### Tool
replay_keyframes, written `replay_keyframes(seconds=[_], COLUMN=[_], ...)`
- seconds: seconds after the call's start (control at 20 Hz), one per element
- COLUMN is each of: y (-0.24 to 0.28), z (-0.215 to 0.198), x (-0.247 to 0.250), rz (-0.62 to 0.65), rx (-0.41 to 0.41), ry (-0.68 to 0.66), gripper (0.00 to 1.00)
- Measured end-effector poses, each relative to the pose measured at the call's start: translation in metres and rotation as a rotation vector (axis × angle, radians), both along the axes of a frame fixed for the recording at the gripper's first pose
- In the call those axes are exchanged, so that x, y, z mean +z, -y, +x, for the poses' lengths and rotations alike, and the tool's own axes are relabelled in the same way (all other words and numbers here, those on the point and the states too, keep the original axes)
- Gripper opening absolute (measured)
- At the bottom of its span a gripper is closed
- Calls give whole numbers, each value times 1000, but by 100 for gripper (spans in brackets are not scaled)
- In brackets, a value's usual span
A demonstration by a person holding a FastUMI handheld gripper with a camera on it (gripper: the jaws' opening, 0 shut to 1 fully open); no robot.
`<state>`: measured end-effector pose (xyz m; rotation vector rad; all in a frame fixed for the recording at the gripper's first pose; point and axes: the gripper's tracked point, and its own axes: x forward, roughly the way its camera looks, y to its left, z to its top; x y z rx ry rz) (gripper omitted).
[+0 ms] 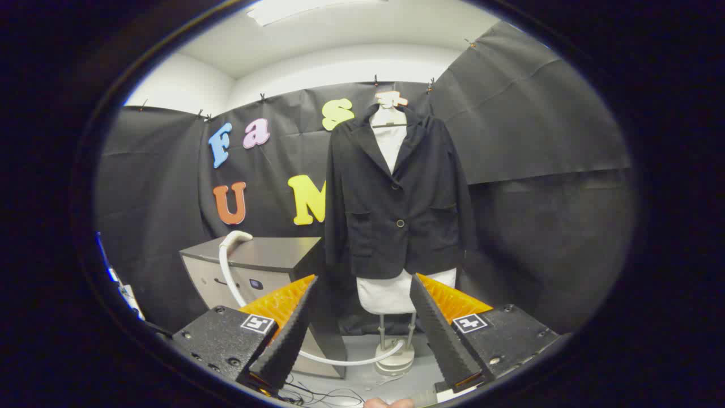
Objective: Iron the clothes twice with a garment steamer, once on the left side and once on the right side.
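**Gripper spread, jacket hanging ahead**

The gripper [362,317] has its two fingers set wide apart with nothing held between them. Each finger [289,334] slopes inward and upward from a block that carries a square marker.

The jacket [396,198], a dark two-button garment, hangs on a hanger [391,102] against the booth's black cloth wall. It is beyond the fingertips and lines up with the gap between them. A white garment [391,141] shows at the open collar and again below the jacket's hem. Both are carried on a stand [395,354] with thin metal legs and a round pale base, which rests on the grey floor between the fingers.

To the left of the jacket, beyond the left finger, stands a grey cabinet-like unit [255,263] with a dark top. A white hose [229,266] rises in a curve over the unit's front edge, drops down its face, passes behind the left finger and runs along the floor to the stand's base. The steamer head cannot be made out. Thin dark cables [317,394] lie on the floor near the fingers' roots.
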<state>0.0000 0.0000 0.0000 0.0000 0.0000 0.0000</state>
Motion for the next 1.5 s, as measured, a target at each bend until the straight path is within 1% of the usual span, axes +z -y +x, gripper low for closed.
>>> replay_keyframes(seconds=[0.3, 0.9, 1.2, 1.5], y=[11, 23, 11, -18], z=[1, 6, 16, 24], x=[4, 0, -1, 2], rz=[-2, 18, 16, 3], rx=[-8, -13, 0, 20], ry=[17, 9, 0, 7], gripper=[99, 99, 99, 99])
